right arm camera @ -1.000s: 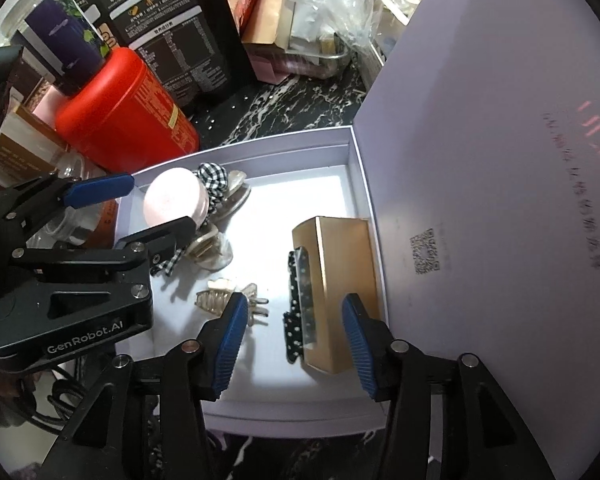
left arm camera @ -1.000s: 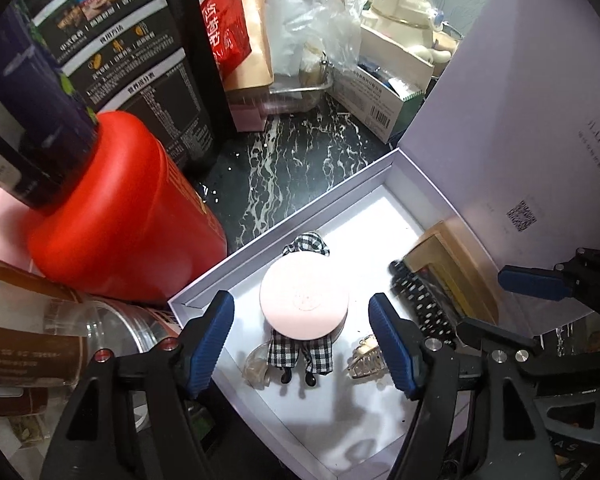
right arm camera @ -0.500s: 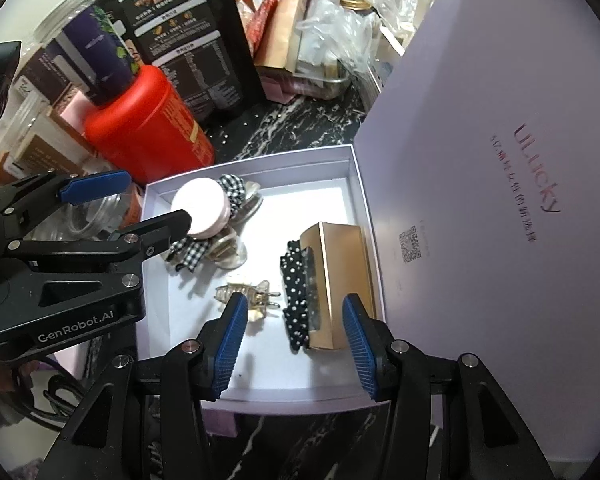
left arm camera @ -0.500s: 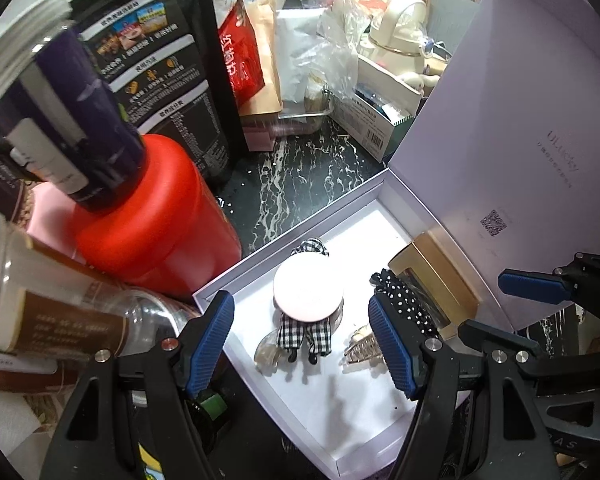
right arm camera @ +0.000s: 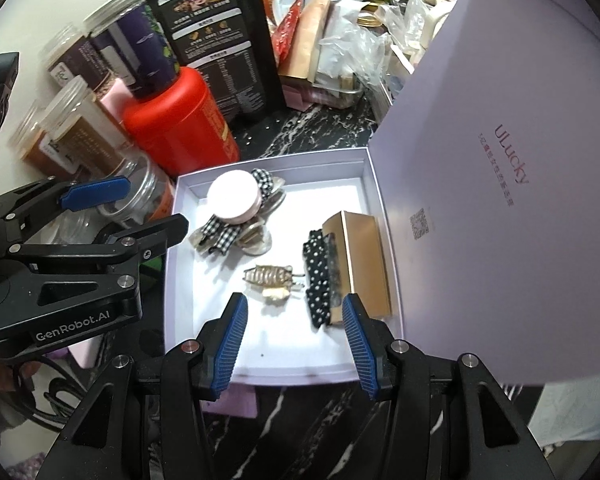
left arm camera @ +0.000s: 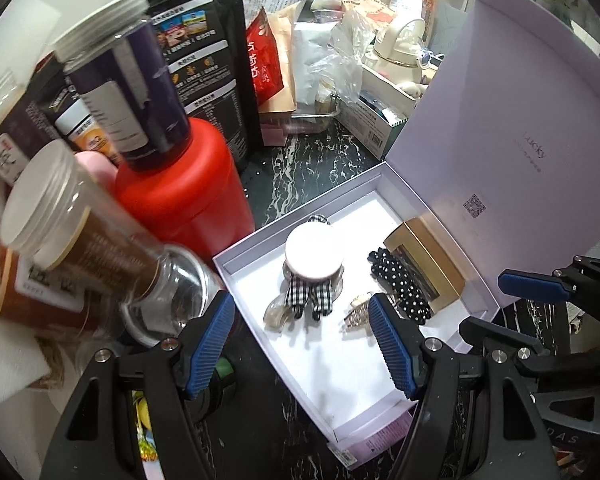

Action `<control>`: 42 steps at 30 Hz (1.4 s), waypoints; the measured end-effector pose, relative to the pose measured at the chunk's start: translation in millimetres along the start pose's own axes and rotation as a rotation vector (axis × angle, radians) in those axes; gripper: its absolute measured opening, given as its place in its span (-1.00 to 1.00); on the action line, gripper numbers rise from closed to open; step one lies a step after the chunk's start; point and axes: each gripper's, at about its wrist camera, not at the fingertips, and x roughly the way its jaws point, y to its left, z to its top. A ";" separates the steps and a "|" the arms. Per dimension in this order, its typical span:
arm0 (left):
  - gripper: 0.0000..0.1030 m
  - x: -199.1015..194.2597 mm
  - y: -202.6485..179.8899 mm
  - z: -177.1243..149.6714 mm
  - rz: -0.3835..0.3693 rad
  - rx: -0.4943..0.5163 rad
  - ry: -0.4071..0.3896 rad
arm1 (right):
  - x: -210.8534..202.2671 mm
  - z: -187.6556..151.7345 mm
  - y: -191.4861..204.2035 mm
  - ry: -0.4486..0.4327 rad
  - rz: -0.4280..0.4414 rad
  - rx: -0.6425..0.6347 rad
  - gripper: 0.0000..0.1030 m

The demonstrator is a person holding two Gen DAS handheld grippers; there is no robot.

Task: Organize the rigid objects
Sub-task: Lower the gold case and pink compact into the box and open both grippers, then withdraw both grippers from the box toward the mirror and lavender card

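A pale lavender gift box (right arm camera: 172, 280) lies open on a black marbled counter (left arm camera: 300, 168), its lid (right arm camera: 500, 160) raised upright along the right side. Inside: a round pink compact (right arm camera: 233, 198) resting on a black-and-white gingham hair clip (right arm camera: 220, 236) at the far left corner; a translucent claw clip (right arm camera: 270, 276) near the middle; a black polka-dot hair clip (right arm camera: 316, 280) leaning against a gold box (right arm camera: 364, 256), both with long axes running front to back along the lid side. The left gripper (left arm camera: 300, 344) and right gripper (right arm camera: 292, 332) hover above the box's near edge, jaws spread wide, holding and touching nothing. A red canister (left arm camera: 180, 200) and clear jars (left arm camera: 60, 240) crowd the counter to the left.
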 end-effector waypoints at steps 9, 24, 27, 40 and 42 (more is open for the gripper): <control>0.34 -21.9 6.3 -24.9 0.009 -0.037 -0.015 | -14.7 -18.2 12.6 -0.018 0.006 -0.009 -0.05; 0.34 -40.0 12.1 -72.9 0.013 -0.105 -0.002 | -24.6 -54.3 35.5 -0.012 0.028 -0.042 0.01; 0.34 -40.5 13.1 -84.4 0.015 -0.114 0.012 | -24.4 -62.4 40.0 -0.002 0.030 -0.050 0.01; 0.34 -38.3 19.1 -131.1 0.000 -0.154 0.062 | -12.1 -99.5 57.5 0.059 0.056 -0.064 0.04; 0.34 -37.6 19.0 -137.0 0.003 -0.156 0.064 | -9.1 -104.7 58.9 0.069 0.061 -0.063 0.04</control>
